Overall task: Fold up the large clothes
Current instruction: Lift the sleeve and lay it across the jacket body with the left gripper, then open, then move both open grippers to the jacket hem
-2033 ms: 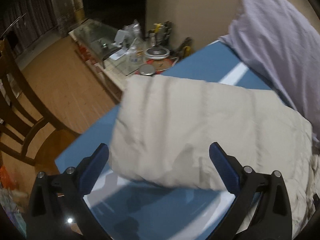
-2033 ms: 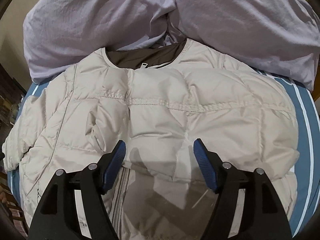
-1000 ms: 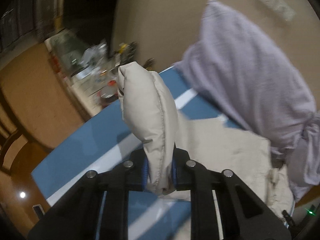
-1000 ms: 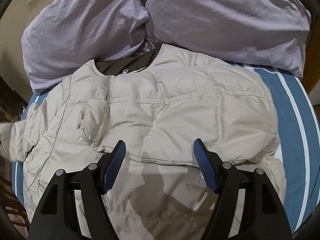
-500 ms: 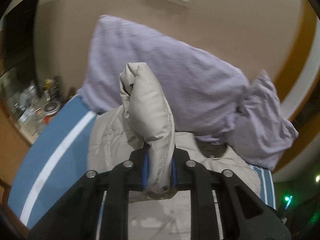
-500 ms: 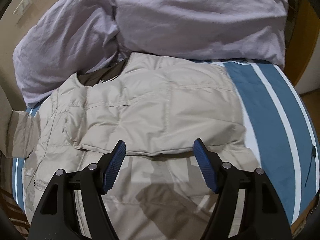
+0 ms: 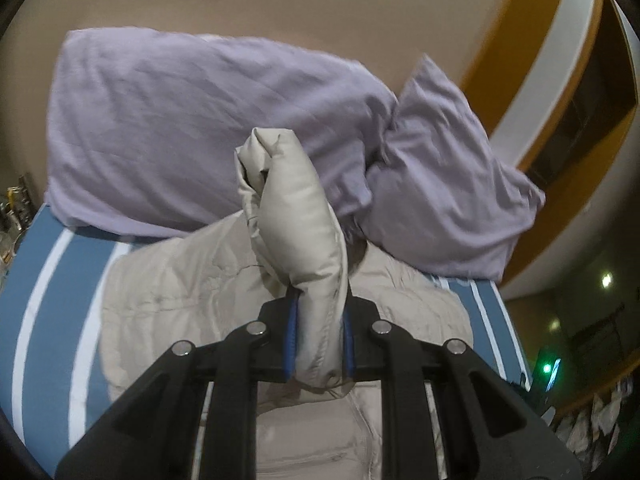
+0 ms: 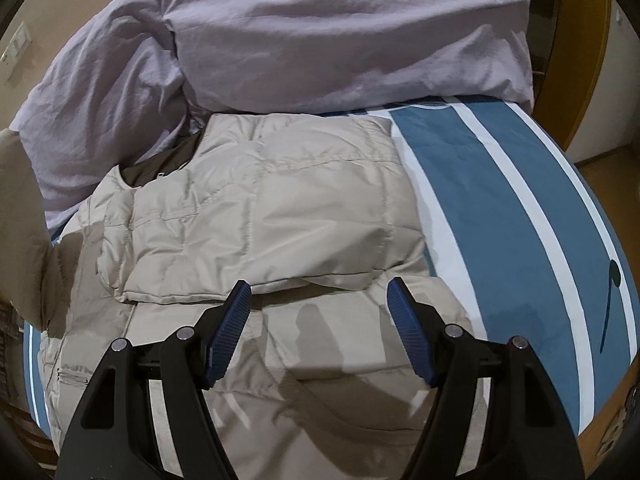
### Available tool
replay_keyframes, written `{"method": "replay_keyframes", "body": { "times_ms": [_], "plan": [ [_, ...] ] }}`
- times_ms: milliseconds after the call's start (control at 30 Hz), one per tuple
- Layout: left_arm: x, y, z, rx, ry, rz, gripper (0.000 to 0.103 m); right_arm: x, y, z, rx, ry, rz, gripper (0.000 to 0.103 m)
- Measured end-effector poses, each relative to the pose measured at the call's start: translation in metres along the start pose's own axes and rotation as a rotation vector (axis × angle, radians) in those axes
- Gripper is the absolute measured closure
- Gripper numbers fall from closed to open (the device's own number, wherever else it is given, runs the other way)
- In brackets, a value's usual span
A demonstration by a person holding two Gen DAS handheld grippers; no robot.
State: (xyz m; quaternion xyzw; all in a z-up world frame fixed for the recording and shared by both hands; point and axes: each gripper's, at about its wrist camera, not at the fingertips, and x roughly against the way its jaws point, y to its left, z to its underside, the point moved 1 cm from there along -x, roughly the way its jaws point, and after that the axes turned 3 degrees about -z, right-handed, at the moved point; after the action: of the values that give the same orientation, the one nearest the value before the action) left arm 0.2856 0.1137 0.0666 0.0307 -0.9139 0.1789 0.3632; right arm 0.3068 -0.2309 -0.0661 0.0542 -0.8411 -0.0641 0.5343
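A beige quilted puffer jacket lies spread on the blue-and-white striped bed, its dark-lined collar toward the pillows. One sleeve is folded across its chest. My left gripper is shut on the jacket's other sleeve and holds it raised above the jacket body. The raised sleeve also shows at the left edge of the right wrist view. My right gripper is open and empty, hovering over the jacket's lower half just below the folded sleeve.
Two lilac pillows lie against the wall at the head of the bed, touching the jacket's collar; they also show in the left wrist view. An orange-and-white door frame stands to the right. Bare striped sheet lies left of the jacket.
My left gripper shut on the sleeve, lifted it and swung it in over the jacket toward the pillows. My right gripper stayed open and drifted right along the jacket.
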Motion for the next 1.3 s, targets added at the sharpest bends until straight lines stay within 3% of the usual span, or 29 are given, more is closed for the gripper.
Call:
{"method": "replay_keyframes", "body": {
  "times_ms": [533, 600, 733, 900, 1300],
  "plan": [
    [-0.078, -0.051, 0.036, -0.128, 0.172, -0.016, 0.081, -0.011, -0.010, -0.004, -0.023, 0.015, 0.012, 0.031],
    [-0.080, -0.056, 0.036, -0.138, 0.173, -0.008, 0.076, -0.012, -0.011, -0.005, -0.022, 0.017, 0.011, 0.031],
    [-0.076, -0.065, 0.029, -0.186, 0.123, -0.023, 0.055, -0.013, -0.011, -0.006, -0.019, 0.012, 0.014, 0.031],
    [-0.096, -0.056, 0.028, -0.194, 0.139, -0.093, 0.055, -0.011, -0.013, -0.003, -0.012, 0.005, 0.017, 0.031],
    [-0.175, -0.043, 0.078, -0.200, 0.341, -0.170, 0.055, -0.001, -0.027, 0.009, -0.031, 0.011, 0.042, 0.031]
  ]
}}
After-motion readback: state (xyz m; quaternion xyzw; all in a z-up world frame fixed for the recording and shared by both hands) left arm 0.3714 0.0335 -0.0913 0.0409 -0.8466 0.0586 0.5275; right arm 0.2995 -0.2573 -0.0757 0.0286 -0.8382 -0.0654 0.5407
